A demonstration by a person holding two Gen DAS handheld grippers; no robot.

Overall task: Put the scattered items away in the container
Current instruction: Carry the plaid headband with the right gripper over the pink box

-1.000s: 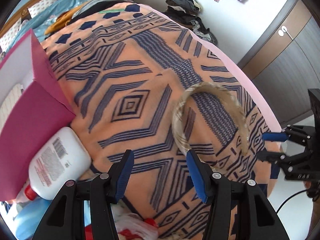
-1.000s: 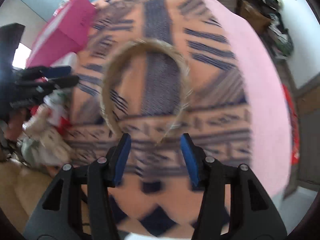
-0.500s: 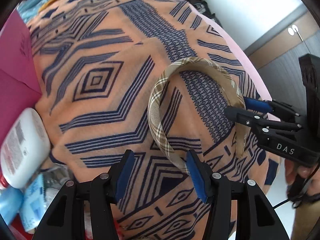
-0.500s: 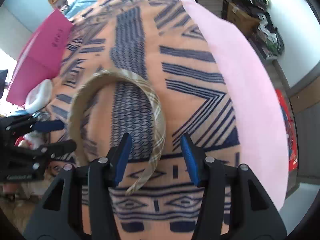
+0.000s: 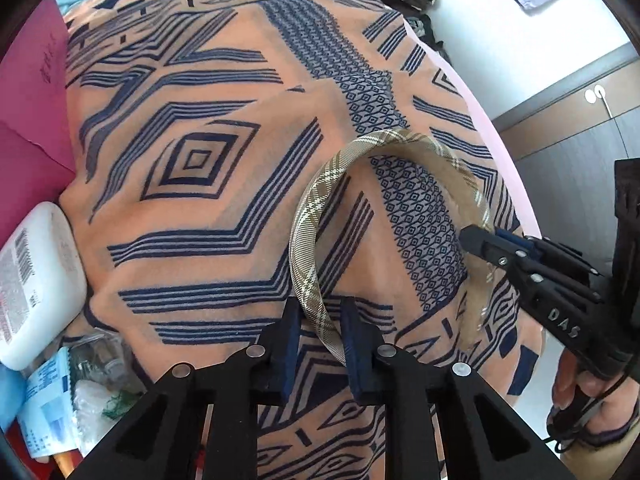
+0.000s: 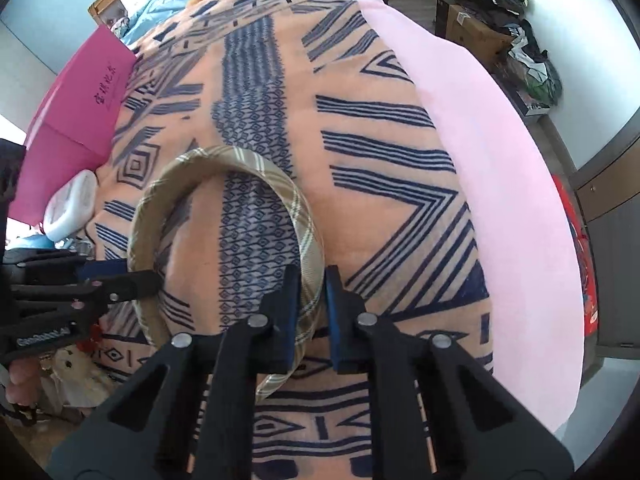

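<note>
Beige plaid fabric-covered headband (image 5: 308,236) lies on bed's orange blanket with navy geometric pattern (image 5: 208,220), left gripper (image 5: 320,336) and right gripper (image 6: 310,312) having just closed, each clamping one headband end; open pink cardboard box (image 6: 80,112) at blanket's edge, clothes pile (image 6: 516,28) by white wall.

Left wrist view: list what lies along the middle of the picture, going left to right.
Pink box → white bottle → patterned blanket → plaid headband → right tool gripping the headband's far arm.
</note>
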